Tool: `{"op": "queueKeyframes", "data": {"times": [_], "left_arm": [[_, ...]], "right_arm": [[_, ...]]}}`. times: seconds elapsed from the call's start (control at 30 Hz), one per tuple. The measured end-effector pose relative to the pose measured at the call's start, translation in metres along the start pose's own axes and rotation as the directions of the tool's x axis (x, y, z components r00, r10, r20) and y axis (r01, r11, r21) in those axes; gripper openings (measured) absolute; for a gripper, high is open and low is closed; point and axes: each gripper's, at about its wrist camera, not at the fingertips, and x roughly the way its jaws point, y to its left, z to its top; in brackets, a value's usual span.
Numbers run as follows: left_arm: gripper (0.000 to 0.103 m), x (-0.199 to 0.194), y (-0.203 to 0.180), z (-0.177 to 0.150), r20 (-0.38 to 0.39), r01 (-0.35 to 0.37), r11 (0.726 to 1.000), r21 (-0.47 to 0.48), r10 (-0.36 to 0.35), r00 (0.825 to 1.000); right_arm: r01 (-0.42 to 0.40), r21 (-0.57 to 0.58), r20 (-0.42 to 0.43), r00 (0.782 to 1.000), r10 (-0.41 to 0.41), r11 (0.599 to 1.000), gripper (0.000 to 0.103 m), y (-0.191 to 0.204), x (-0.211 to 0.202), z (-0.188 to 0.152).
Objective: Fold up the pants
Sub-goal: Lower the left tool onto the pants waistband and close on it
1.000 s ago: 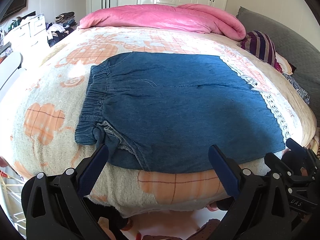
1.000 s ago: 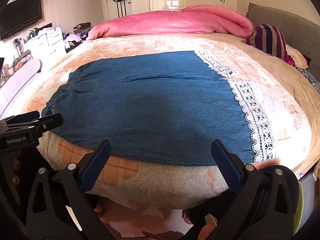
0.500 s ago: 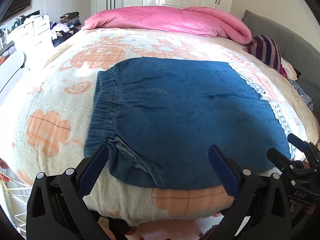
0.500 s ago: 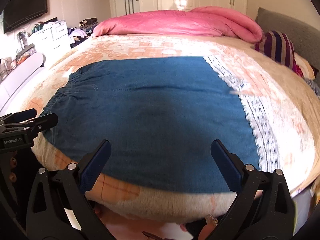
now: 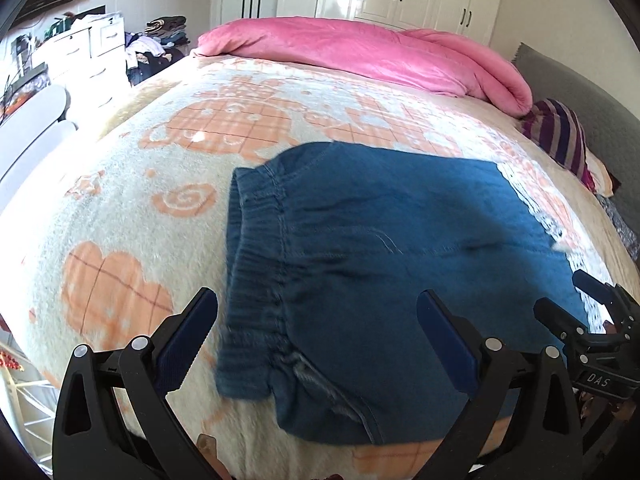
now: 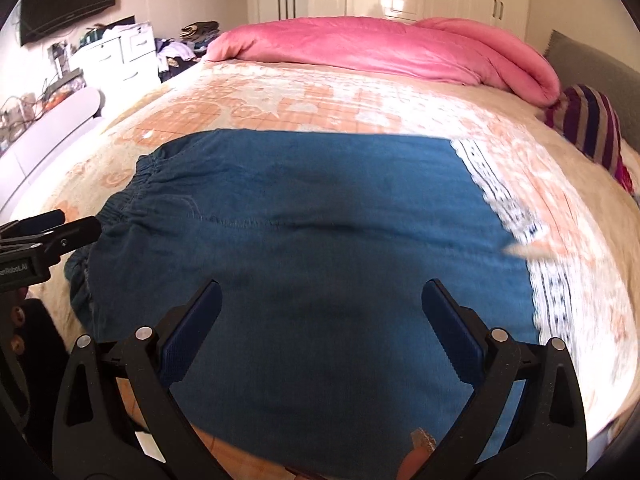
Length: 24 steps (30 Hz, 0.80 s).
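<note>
Blue denim pants lie flat on the bed, elastic waistband to the left, white lace hem to the right. My left gripper is open and empty over the waistband end, near the front corner. My right gripper is open and empty over the middle of the pants near their front edge. Each gripper shows at the edge of the other's view: the right one, the left one.
The bed has a cream and orange blanket. A rolled pink duvet lies at the far side, a striped pillow and grey headboard at right. White drawers and a pale chair stand left.
Both grippers have moved forward and lower over the pants; the near bed edge has dropped out of view. Both stay open. The pants have not moved.
</note>
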Motion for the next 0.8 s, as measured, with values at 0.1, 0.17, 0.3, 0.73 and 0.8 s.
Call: {"op": "queueKeyframes", "data": {"times": [0.1, 0.17, 0.3, 0.73, 0.8], "left_arm": [[0.099, 0.009, 0.007, 0.012, -0.002, -0.006, 1.0, -0.011, 0.006, 1.0], [0.099, 0.017, 0.014, 0.022, -0.004, -0.01, 1.0, -0.03, 0.01, 1.0], [0.099, 0.028, 0.028, 0.035, -0.006, -0.034, 0.999, -0.042, 0.034, 0.999], [0.099, 0.098, 0.066, 0.089, -0.11, -0.06, 0.998, -0.032, 0.056, 0.992], [0.099, 0.111, 0.068, 0.094, -0.126, -0.06, 0.998, -0.017, 0.057, 0.99]], "right_arm": [[-0.018, -0.012, 0.0, 1.0, 0.018, 1.0, 0.094, 0.0, 0.011, 0.018], [-0.024, -0.035, 0.005, 1.0, 0.024, 0.999, 0.094, 0.002, 0.02, 0.031], [-0.124, -0.006, -0.075, 0.99, 0.123, 0.992, 0.094, 0.001, 0.048, 0.051], [-0.108, -0.097, -0.12, 0.988, 0.096, 0.989, 0.094, 0.01, 0.125, 0.116], [-0.131, -0.1, -0.147, 0.982, 0.115, 0.986, 0.095, 0.009, 0.139, 0.125]]}}
